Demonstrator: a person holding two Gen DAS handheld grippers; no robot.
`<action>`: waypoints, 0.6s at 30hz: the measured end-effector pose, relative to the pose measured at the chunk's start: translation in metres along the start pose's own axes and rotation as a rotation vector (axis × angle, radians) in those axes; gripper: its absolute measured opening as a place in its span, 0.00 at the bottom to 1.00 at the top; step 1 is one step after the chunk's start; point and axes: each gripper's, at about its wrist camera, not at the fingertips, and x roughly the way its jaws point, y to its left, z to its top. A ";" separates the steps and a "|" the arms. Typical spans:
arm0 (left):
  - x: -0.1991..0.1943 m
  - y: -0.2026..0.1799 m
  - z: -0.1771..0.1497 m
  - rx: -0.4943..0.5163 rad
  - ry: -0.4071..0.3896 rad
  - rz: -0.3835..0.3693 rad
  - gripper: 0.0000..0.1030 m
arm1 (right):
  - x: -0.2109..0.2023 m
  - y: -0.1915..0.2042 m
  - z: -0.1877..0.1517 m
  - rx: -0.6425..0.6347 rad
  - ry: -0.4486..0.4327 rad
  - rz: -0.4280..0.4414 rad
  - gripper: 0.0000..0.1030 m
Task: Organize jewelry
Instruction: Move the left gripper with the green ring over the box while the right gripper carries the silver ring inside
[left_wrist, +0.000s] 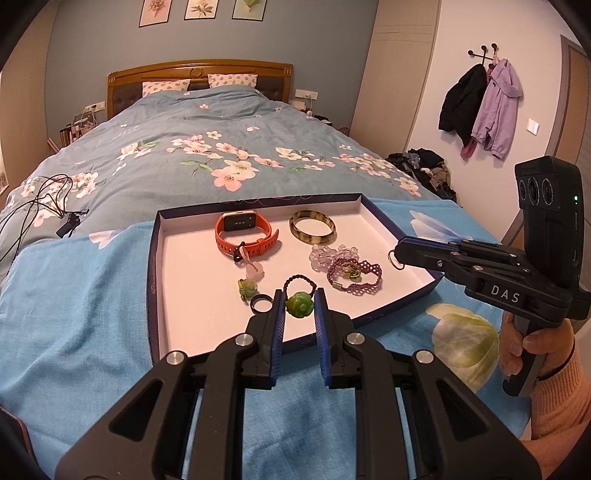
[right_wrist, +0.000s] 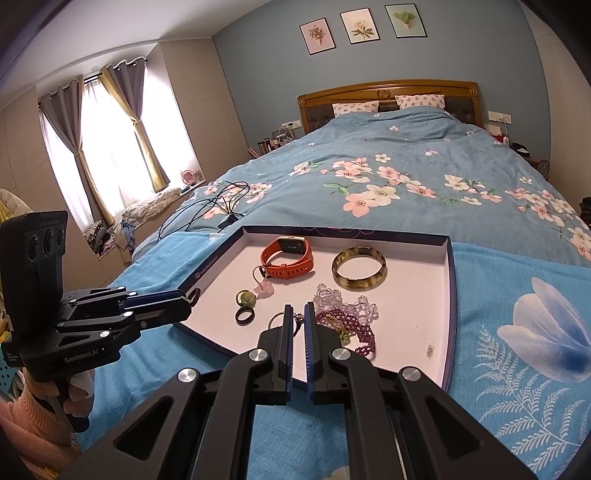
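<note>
L gripper (left_wrist: 299, 308) clamps a green carved flower bead ring (left_wrist: 298, 303) w/ dark braided loop, held just above the tray's near part. R gripper (right_wrist: 299, 321) is pinched nearly closed on a thin metal ring (right_wrist: 276, 319) over the tray's near-right area.

Tray (left_wrist: 157, 266) is shallow, navy-walled, pale inside, sitting on a blue towel (left_wrist: 74, 295) on the floral bed. Close by the L fingers: black band ring (left_wrist: 261, 304) just to the left, second green flower piece (left_wrist: 246, 288) beyond it, pink charm (left_wrist: 255, 271) near the orange watch (left_wrist: 245, 234). Right side: tortoise bangle (left_wrist: 313, 227), clear bead bracelet (left_wrist: 330, 254), purple woven bracelet (left_wrist: 354, 275) overlapping it. Black cables (left_wrist: 44, 206) lie on the duvet, well apart from the tray.
</note>
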 end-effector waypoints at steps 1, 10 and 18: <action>0.001 0.001 0.000 -0.002 0.001 0.000 0.16 | 0.001 0.000 0.001 -0.001 0.001 -0.002 0.04; 0.005 0.002 0.001 -0.005 0.006 0.000 0.16 | 0.002 -0.001 0.002 0.000 0.003 -0.006 0.04; 0.006 0.002 0.002 -0.005 0.006 0.003 0.16 | 0.005 -0.003 0.003 0.000 0.006 -0.012 0.04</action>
